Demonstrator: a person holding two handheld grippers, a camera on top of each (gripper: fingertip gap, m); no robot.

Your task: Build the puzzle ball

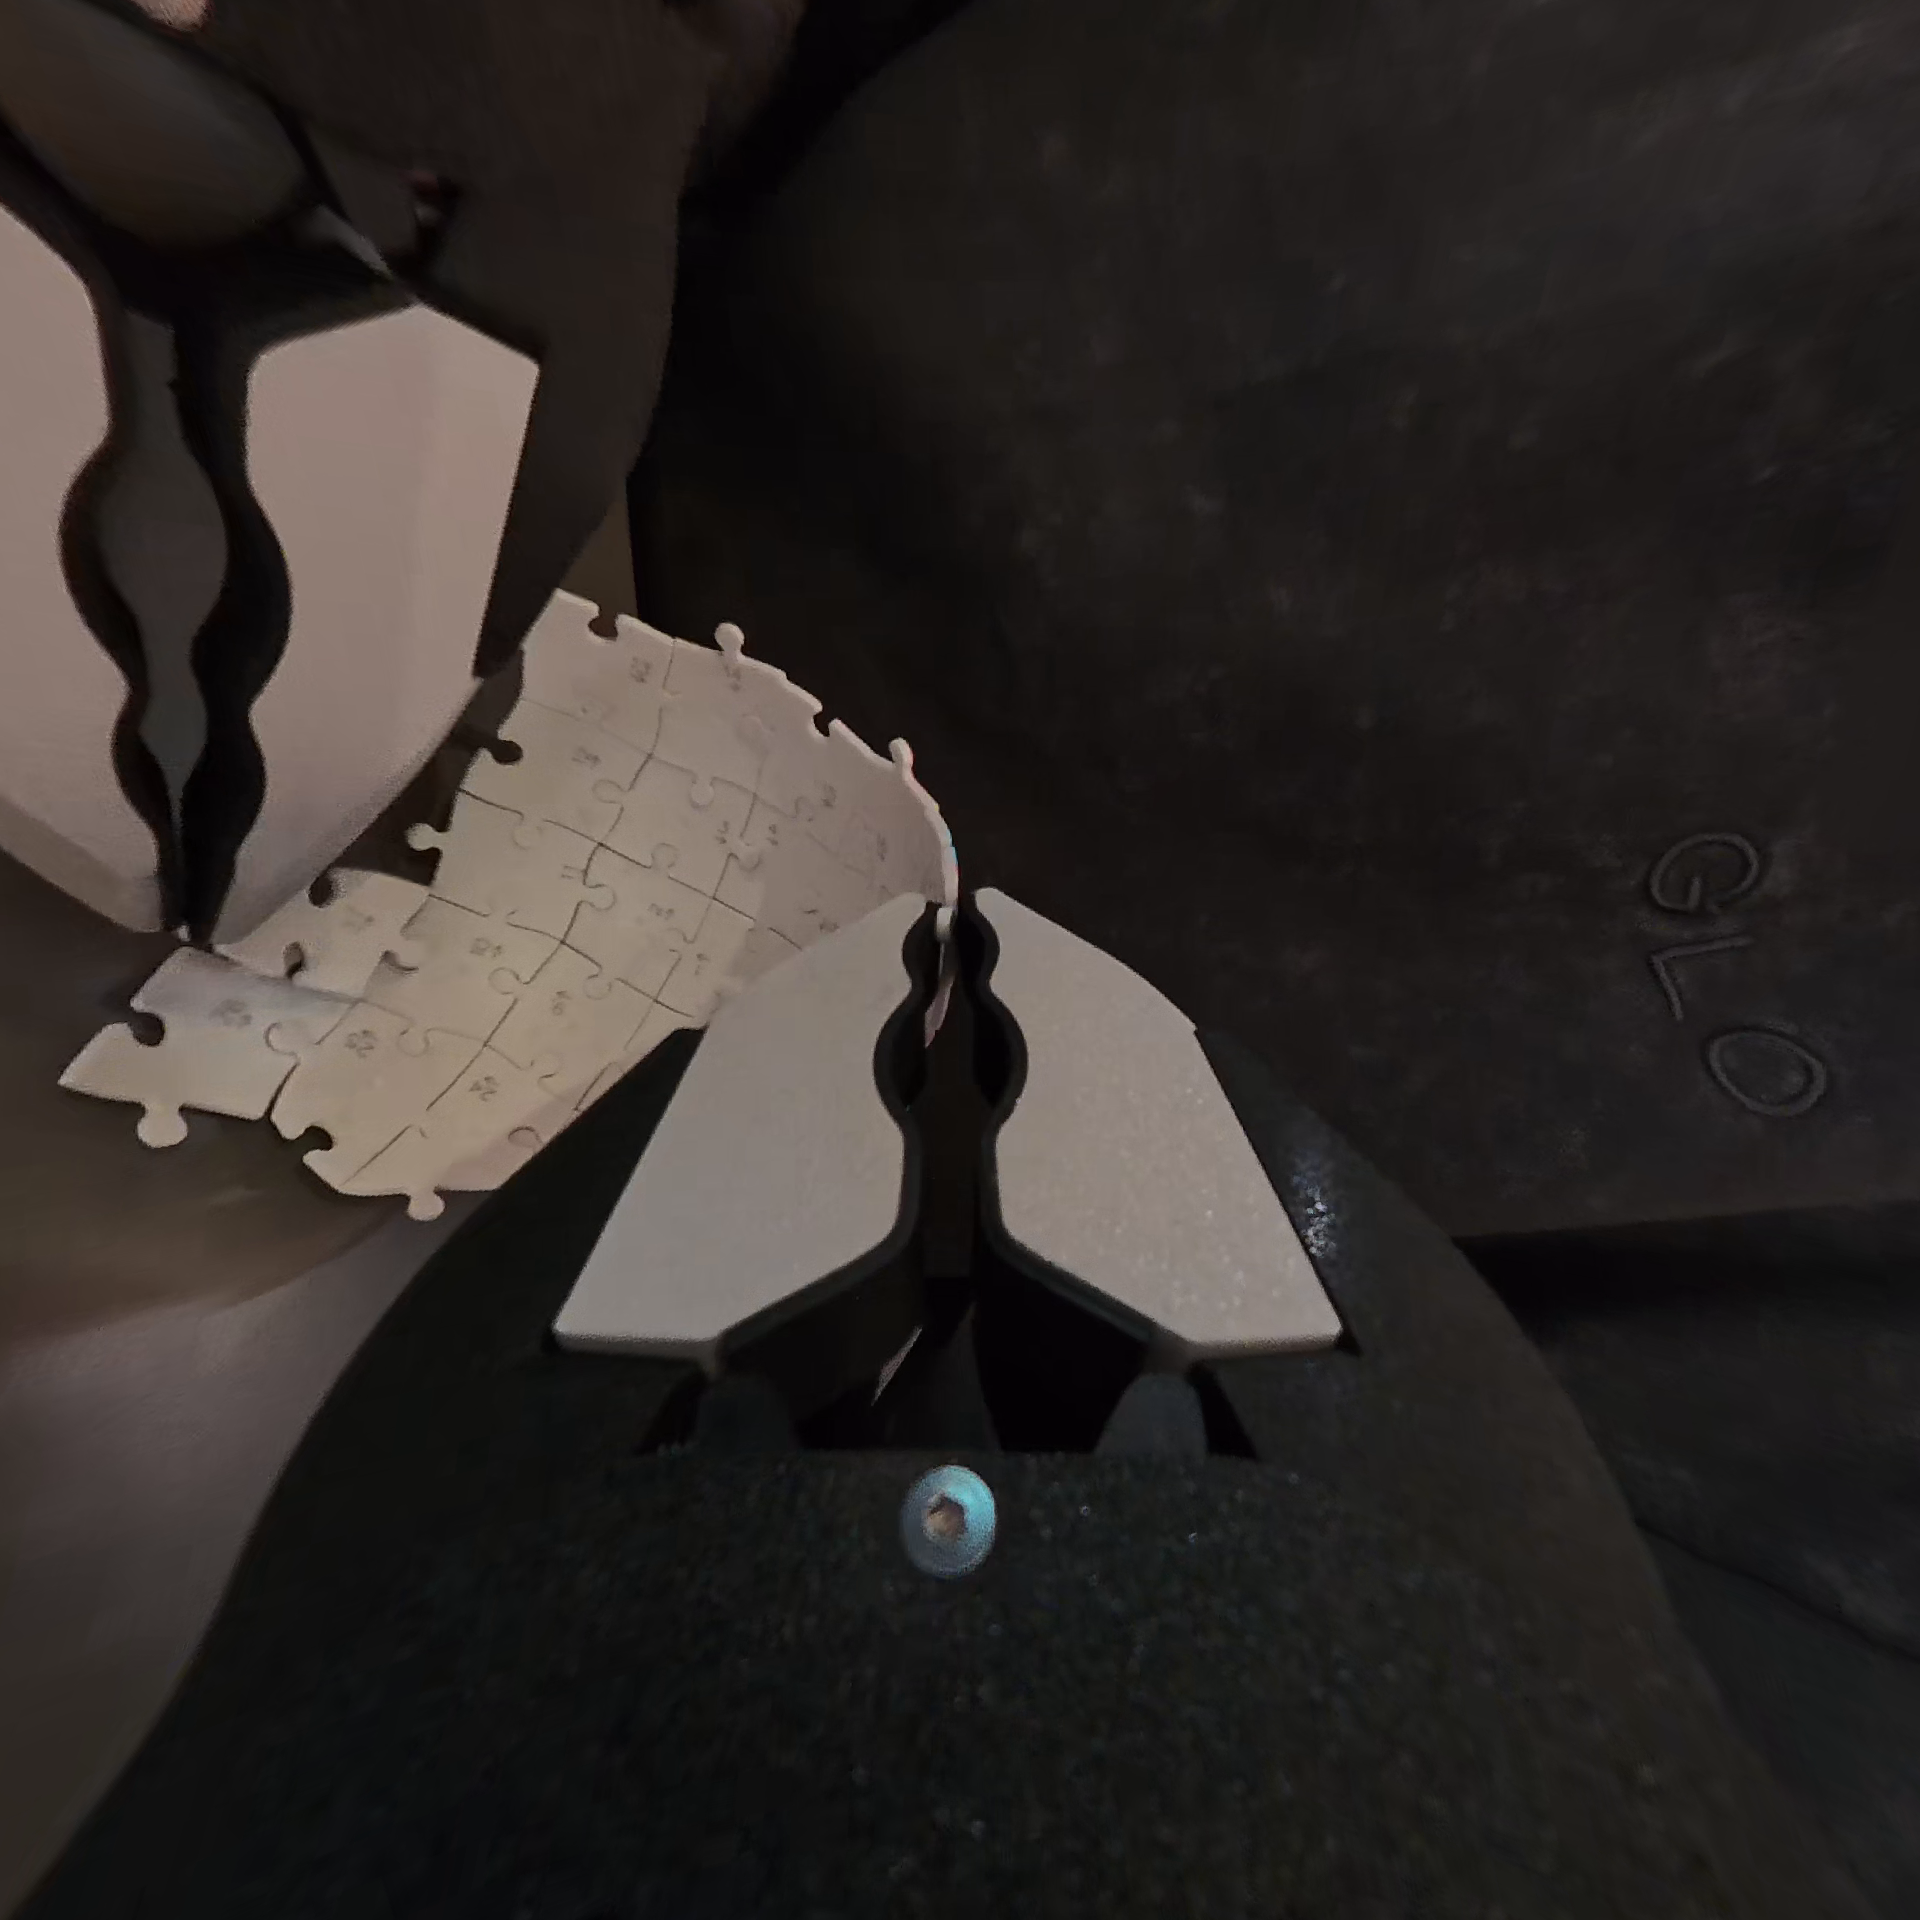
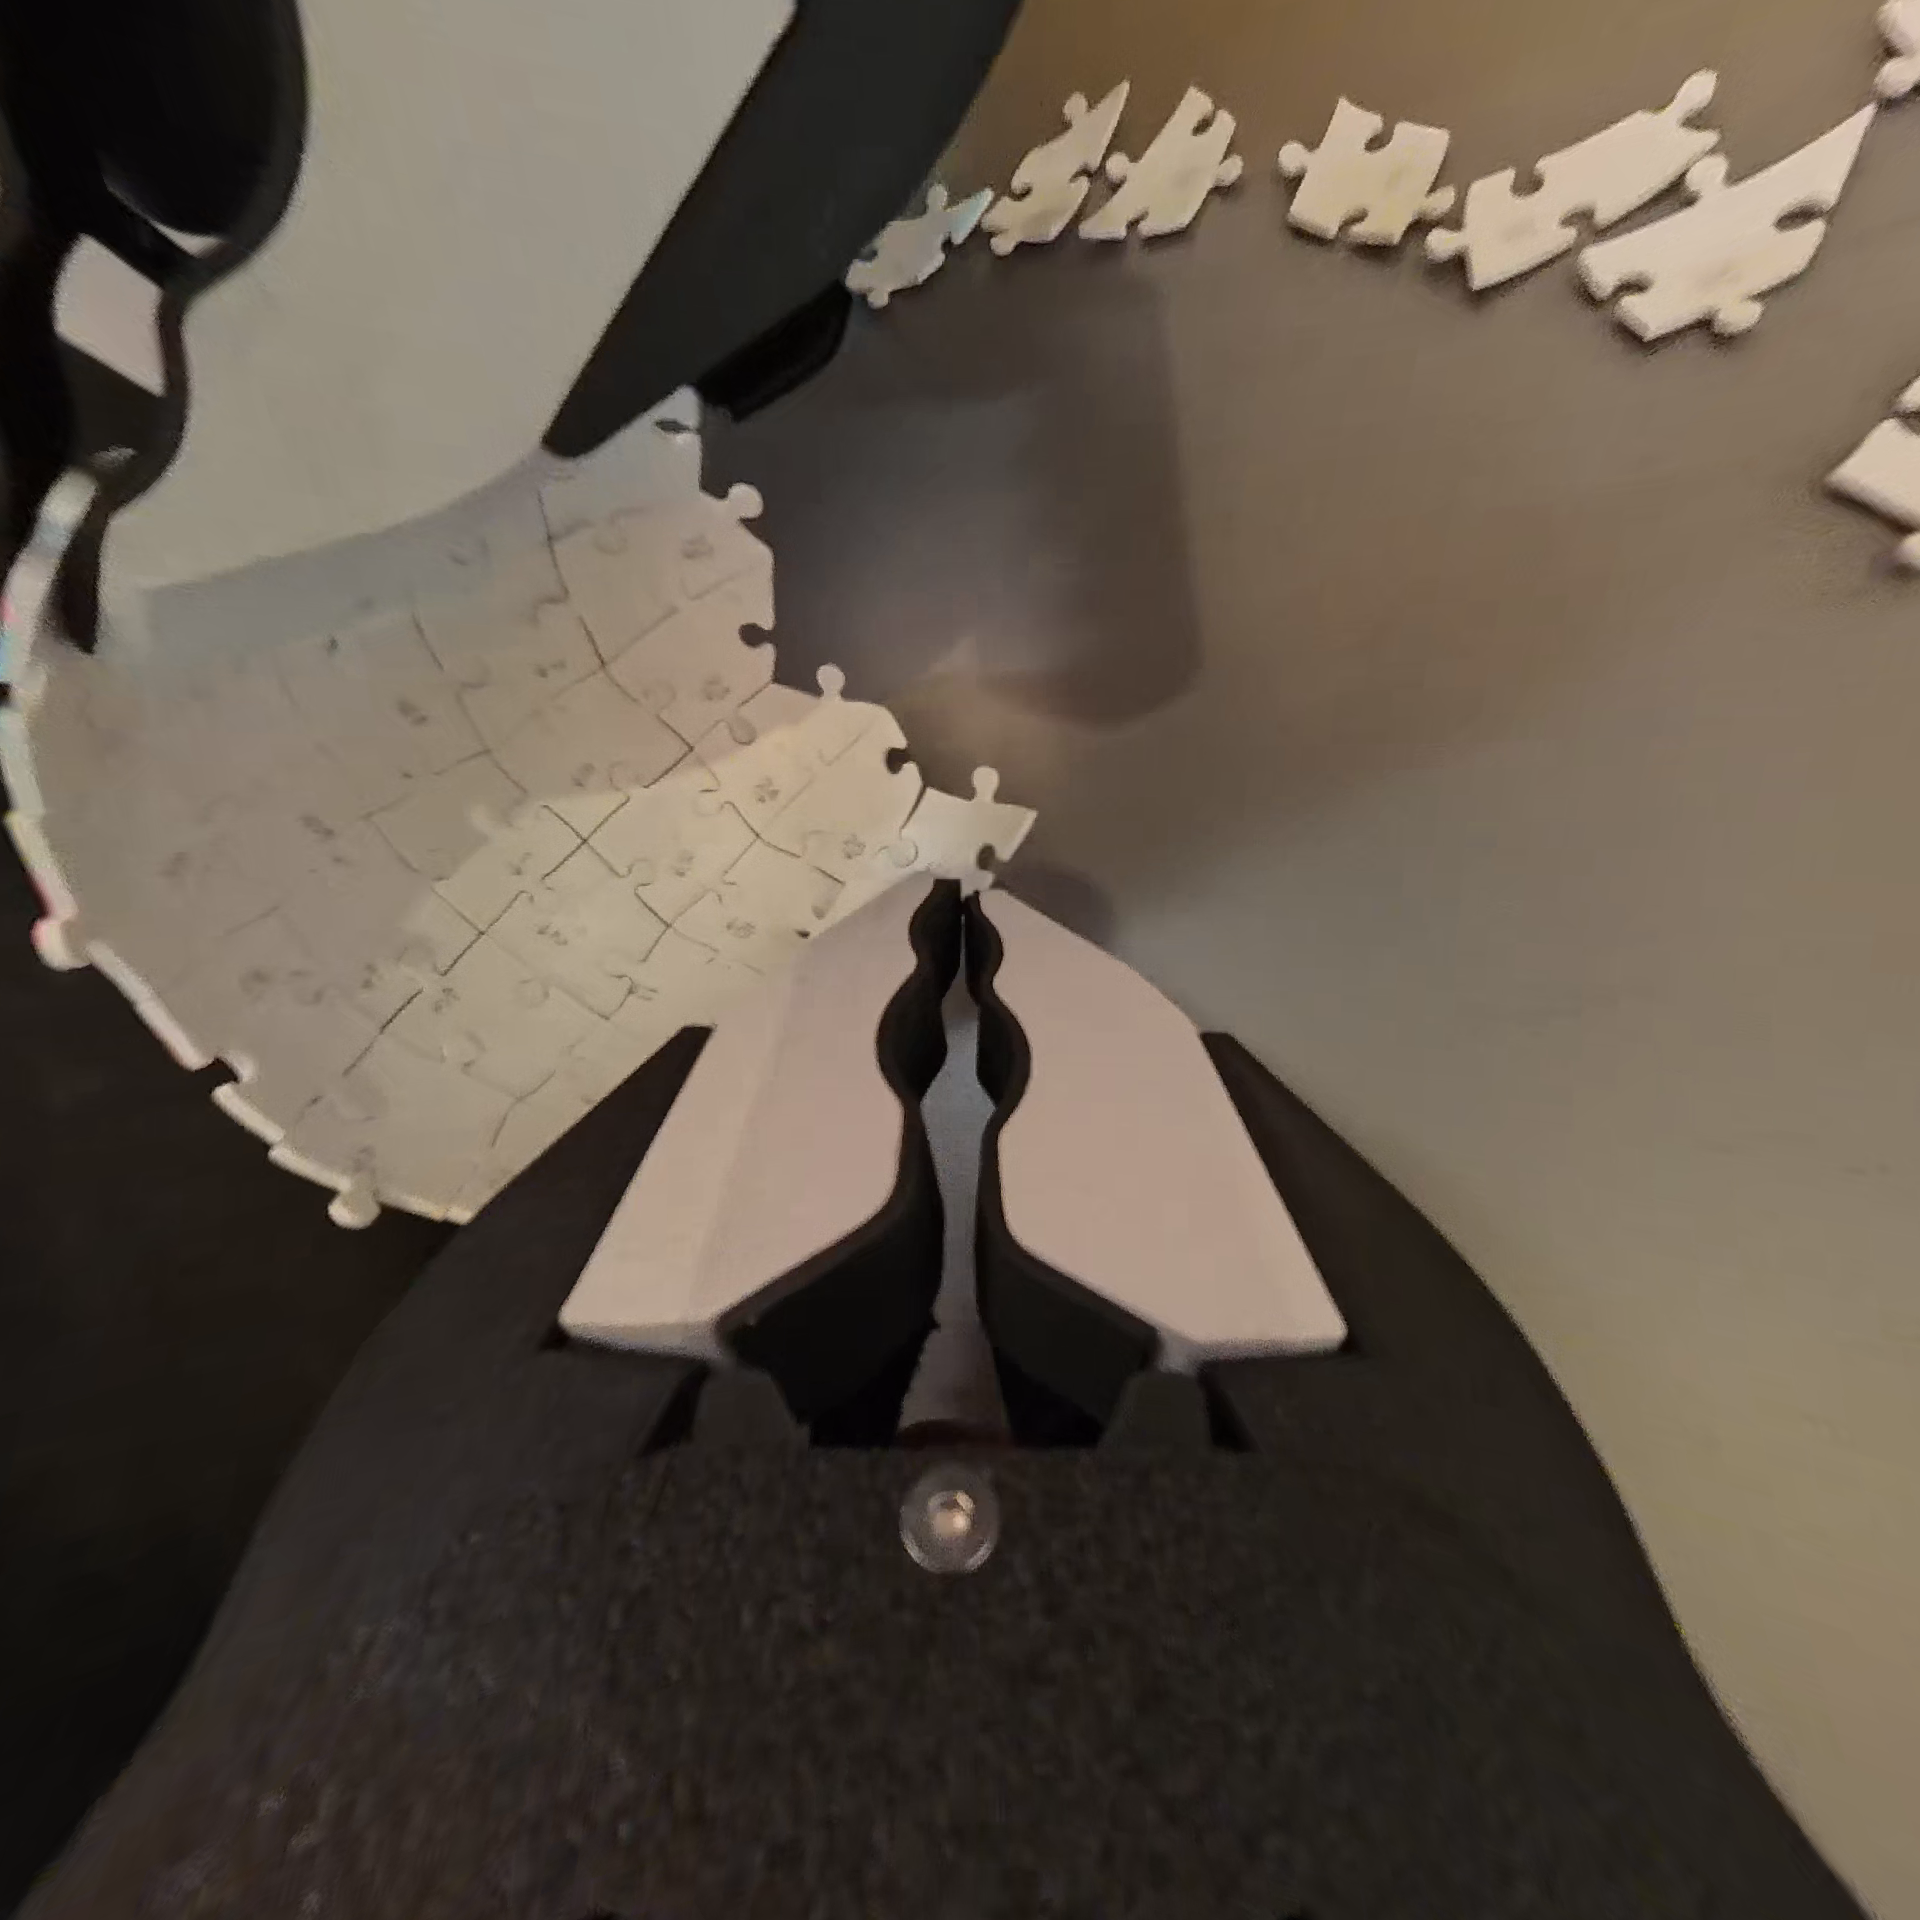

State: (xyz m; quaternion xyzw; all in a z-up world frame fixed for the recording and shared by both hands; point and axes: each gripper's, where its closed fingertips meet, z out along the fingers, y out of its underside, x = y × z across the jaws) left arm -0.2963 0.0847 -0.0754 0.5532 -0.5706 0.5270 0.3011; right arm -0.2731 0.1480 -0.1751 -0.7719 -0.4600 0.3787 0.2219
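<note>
Above matte tabletop (image 2: 1455, 935), curved white puzzle shell (image 1: 582, 935) pinched by left gripper (image 1: 951, 920), right gripper (image 2: 961, 899) clenched on its edge piece

Dim, warm light; soft shadows on the table (image 2: 1455, 831) (fisheye bending at edges), near surfaces blurred.

Black left gripper (image 1: 951, 920), white fingers (image 1: 790, 1143) (bluish screw (image 1: 948, 1522), seemingly).

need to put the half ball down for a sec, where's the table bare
Bare brown table lies right of the curved puzzle shell and below the row of loose pieces. That far strip and the right edge, with more pieces, are crowded. Both the left tool and the right tool grip the shell's rim.
</note>
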